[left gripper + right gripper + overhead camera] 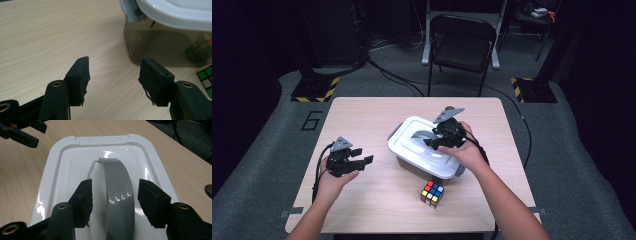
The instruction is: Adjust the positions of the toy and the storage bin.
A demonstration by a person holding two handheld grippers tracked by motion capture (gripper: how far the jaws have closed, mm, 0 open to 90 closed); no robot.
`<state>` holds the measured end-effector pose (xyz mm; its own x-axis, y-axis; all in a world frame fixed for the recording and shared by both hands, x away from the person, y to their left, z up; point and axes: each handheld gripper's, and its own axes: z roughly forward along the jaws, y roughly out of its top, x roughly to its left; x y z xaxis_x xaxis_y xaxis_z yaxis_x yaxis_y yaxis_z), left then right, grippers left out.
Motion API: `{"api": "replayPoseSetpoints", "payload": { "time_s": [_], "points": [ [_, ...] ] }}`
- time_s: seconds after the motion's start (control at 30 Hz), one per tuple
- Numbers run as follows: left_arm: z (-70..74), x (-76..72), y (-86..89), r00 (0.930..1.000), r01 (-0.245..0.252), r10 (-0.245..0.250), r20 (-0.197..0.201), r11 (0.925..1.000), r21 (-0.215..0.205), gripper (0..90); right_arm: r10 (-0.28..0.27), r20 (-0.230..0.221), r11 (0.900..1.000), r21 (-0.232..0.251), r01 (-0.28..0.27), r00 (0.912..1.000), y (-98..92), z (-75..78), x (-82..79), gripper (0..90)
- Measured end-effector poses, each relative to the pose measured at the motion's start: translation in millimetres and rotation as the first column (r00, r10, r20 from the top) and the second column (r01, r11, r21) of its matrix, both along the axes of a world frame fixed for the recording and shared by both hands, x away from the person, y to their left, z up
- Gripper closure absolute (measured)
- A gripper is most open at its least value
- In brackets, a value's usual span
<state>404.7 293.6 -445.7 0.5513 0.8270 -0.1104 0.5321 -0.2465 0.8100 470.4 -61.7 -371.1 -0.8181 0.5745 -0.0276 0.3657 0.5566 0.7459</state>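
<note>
While the right claw (pixel 113 202) straddles the grey arched plastic handle (pixel 117 195) of the white plastic lid (pixel 424 145), its two black pads stand apart on either side of the handle with a gap showing at each, so the claw is released and nothing is gripped yet. That lid sits on the smoke-tinted translucent storage box (pixel 160 47), which rests near the middle of the pale wood-grain desk (pixel 362 120). The left claw (pixel 113 77) hovers low over bare desk just beside the box wall, jaws parted with nothing between them, also released. A multicoloured puzzle cube (pixel 432 194) lies on the desk just in front of the box. Risk, as judged from this position: closing off-centre could let the smooth, glossy handle slip out of the pads. If the grey latch (pixel 133 15) under the lid rim is fastened, pulling upward would likely lift or tilt the whole box, which might then knock the cube.
</note>
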Motion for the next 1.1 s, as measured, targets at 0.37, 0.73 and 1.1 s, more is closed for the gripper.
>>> {"api": "replayPoseSetpoints", "payload": {
  "time_s": [0.37, 0.73, 1.1],
  "points": [
    [-36.2, -12.3, 6.1, 0.9991, 0.013, -0.011, -0.042, 0.9996, 0.025, 40.6, 0.005, -0.015, 1.000, -0.020, -0.005, 0.9999, 9.9, -0.8, 4.3, 54.2],
    [-59.0, -15.3, -0.6, 0.9983, 0.031, -0.028, -0.051, 0.9980, 0.055, 40.6, -0.011, -0.034, 1.000, -0.009, 0.011, 0.9994, 5.6, -0.7, 8.7, 64.6],
    [-72.3, -15.5, -2.2, 0.9974, 0.028, -0.022, -0.068, 0.9960, 0.085, 40.2, -0.011, -0.072, 1.000, -0.016, 0.010, 0.9973, 8.0, 2.0, 6.7, 66.1]
  ]
}}
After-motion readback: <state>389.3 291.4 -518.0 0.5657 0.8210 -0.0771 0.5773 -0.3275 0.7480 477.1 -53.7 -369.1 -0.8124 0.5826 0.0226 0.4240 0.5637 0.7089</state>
